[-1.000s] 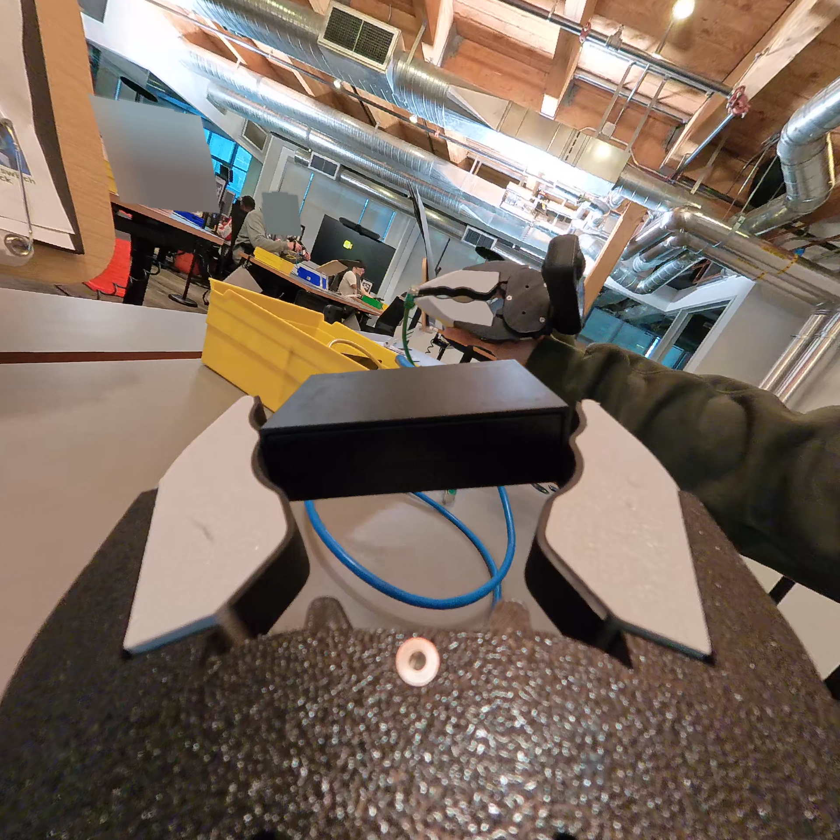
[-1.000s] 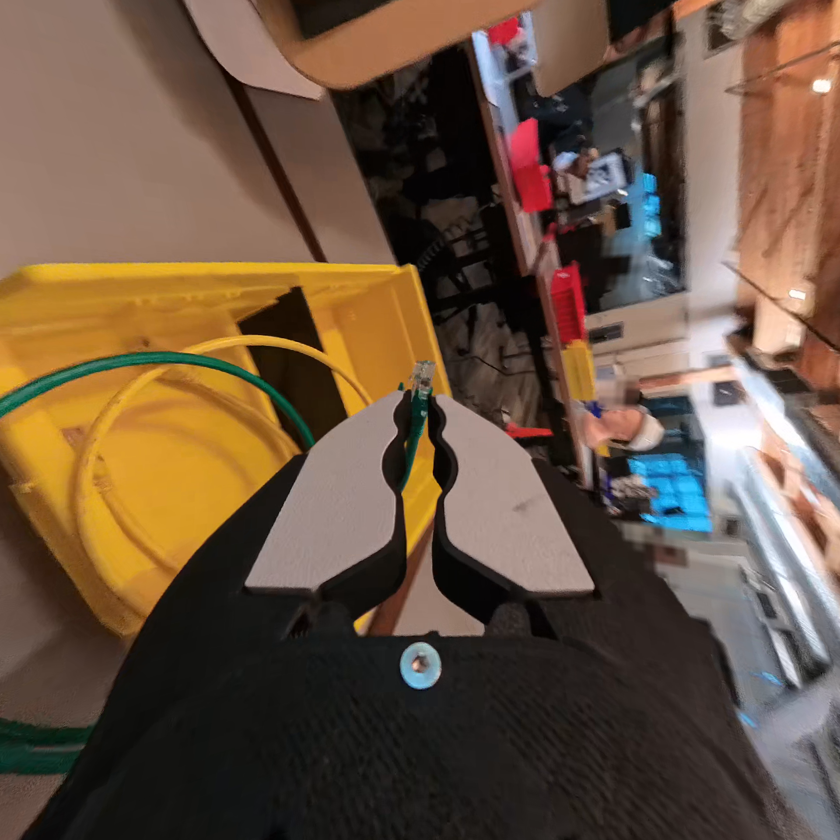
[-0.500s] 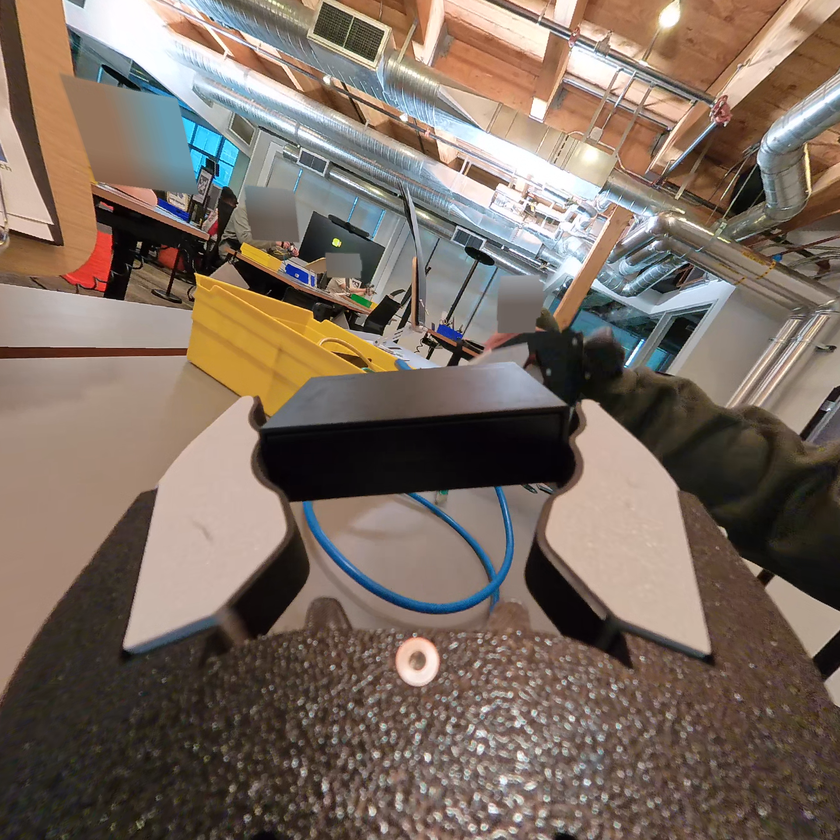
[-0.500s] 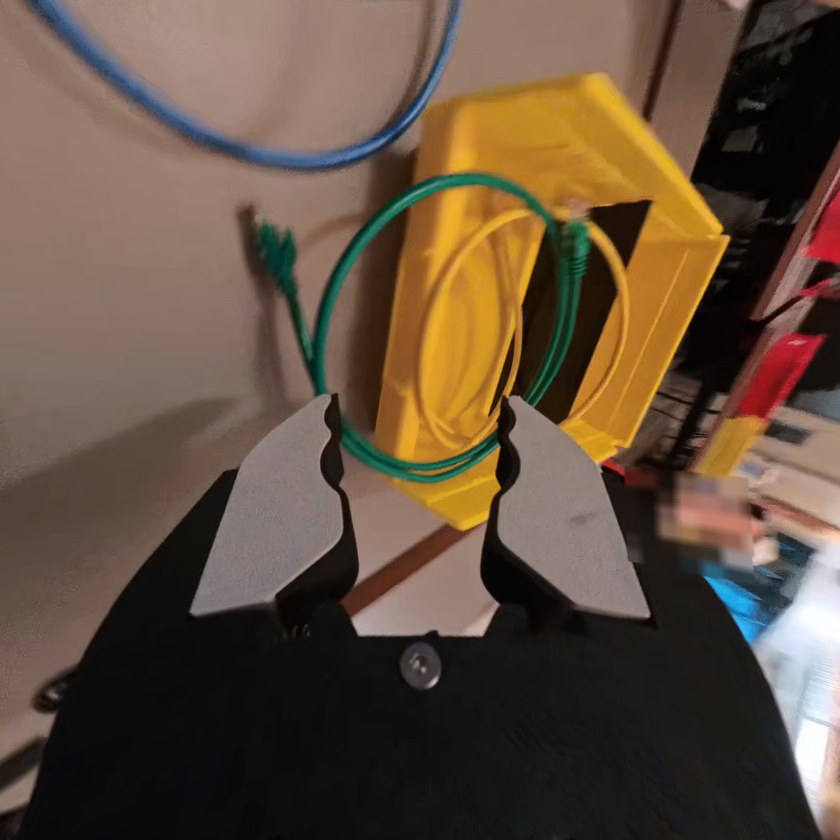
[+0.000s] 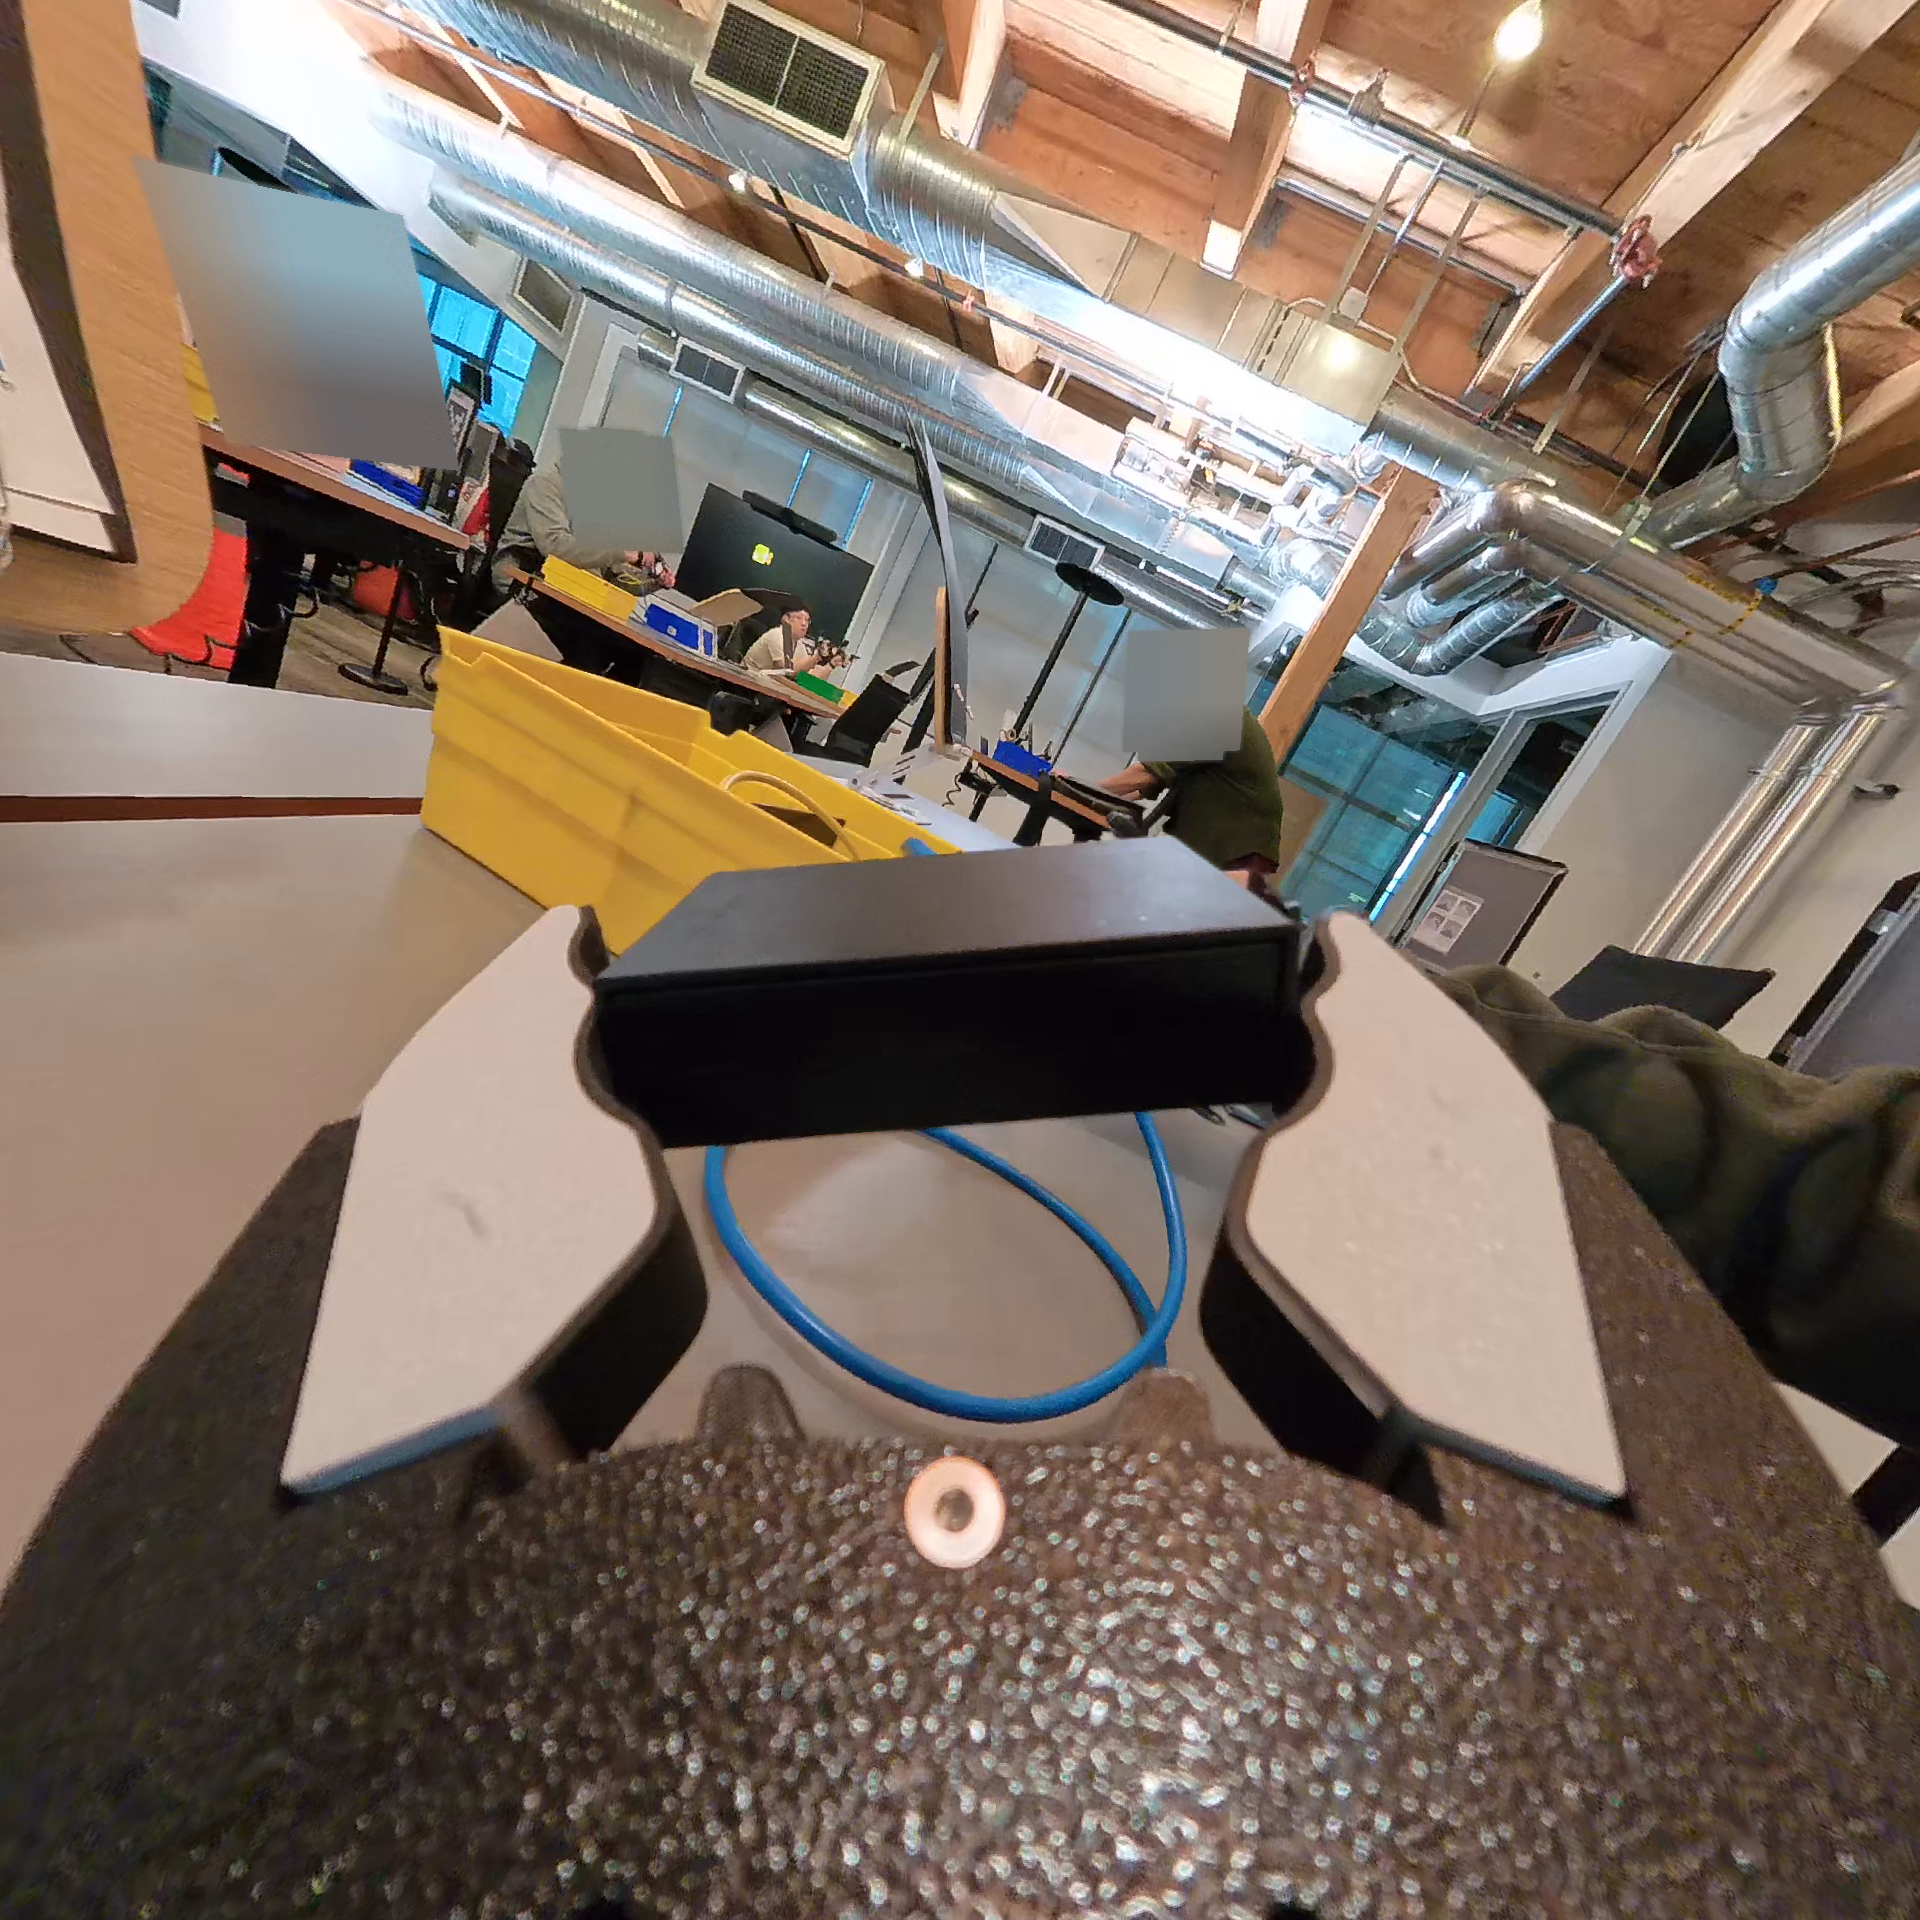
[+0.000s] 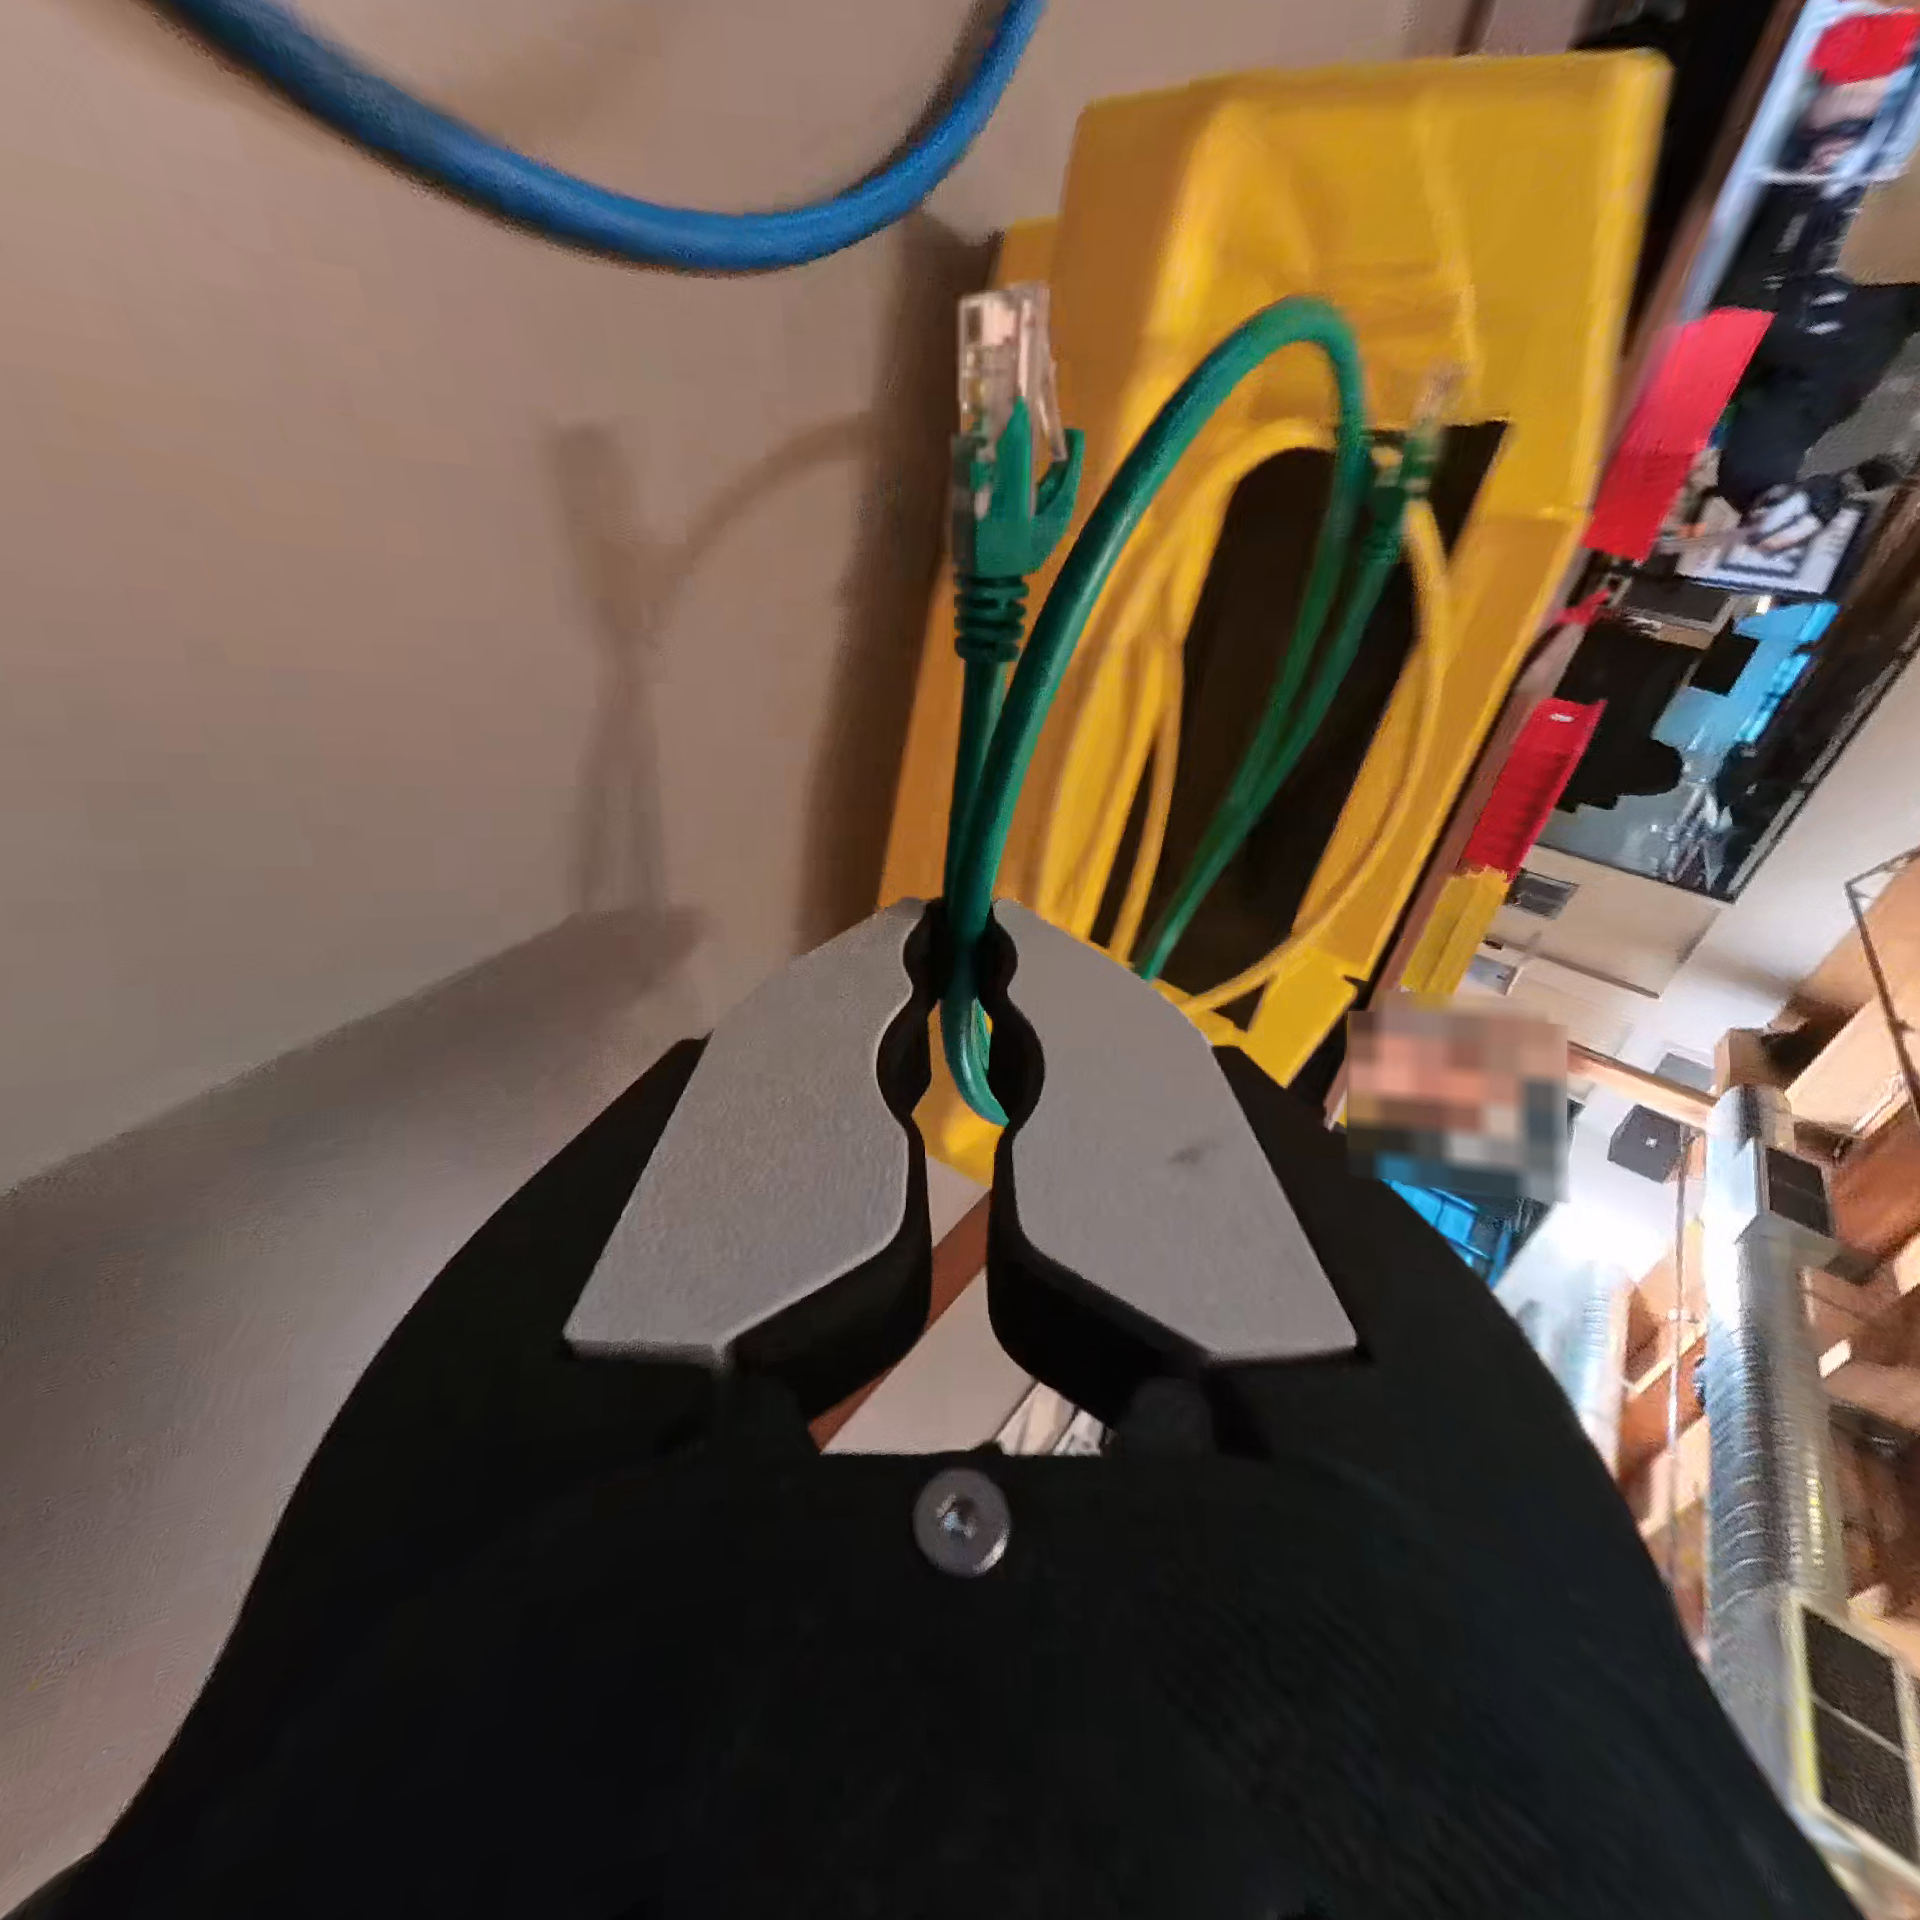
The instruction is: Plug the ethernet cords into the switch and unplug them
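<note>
In the left wrist view, a black rectangular switch (image 5: 940, 1003) is clamped between the two grey fingers of the left gripper (image 5: 945, 1013), one finger pressed against each short end, so the jaws are held wide by the length of the box. The switch is carried clear of the beige table (image 5: 208, 997), its plain back face turned to the camera; its ports cannot be seen. Below it, toward 6 o'clock, a loop of blue ethernet cord (image 5: 966, 1299) is seen lying on the table. At 10 o'clock from the switch, a yellow bin (image 5: 582, 800) is stood on the table, with a strand of yellow cord (image 5: 790, 800) showing over its rim. A dark green sleeve (image 5: 1704, 1174) is seen at 3 o'clock.

In the right wrist view, the right gripper (image 6: 961, 935) is closed almost fully, with a doubled run of green ethernet cord (image 6: 1226, 644) pinched between its fingertips. From the tips the cord is run up toward 12 o'clock, ending in a clear plug with a green boot (image 6: 1003, 447); the other run is looped round toward 1 o'clock, where a second plug (image 6: 1418, 436) is seen, blurred. Behind the loop, the yellow bin (image 6: 1299, 187) is seen with the coiled yellow cord (image 6: 1132, 831) inside it. The blue cord (image 6: 623, 208) is curved across the table (image 6: 364, 623) at 11 o'clock.
</note>
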Action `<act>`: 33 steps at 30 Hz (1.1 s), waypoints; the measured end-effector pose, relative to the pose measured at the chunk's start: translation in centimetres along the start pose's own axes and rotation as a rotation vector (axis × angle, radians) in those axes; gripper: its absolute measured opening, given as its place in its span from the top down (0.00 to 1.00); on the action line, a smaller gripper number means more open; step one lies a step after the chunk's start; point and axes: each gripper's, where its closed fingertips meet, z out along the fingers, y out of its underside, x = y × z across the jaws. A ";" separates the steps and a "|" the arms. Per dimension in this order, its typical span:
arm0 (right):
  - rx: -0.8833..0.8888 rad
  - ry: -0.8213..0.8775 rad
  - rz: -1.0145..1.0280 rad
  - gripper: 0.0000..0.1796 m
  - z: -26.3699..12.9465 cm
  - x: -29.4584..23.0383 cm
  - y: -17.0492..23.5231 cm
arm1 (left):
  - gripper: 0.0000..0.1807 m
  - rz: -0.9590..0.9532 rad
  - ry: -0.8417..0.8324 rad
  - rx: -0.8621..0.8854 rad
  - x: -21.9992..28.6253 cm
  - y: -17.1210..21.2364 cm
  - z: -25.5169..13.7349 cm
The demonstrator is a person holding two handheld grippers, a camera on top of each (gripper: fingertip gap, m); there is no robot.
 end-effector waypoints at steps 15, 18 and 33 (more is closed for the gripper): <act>0.085 -0.134 0.475 0.96 3.5 6.2 -2.5 | 0.33 -0.005 0.017 0.002 0.3 0.0 0.1; 0.213 -0.272 0.647 0.87 4.1 6.0 -5.0 | 0.33 -0.004 0.021 0.004 0.5 0.0 0.1; 0.383 0.039 0.556 0.51 -8.0 11.3 -11.9 | 0.33 0.049 0.080 -0.078 1.9 1.2 0.8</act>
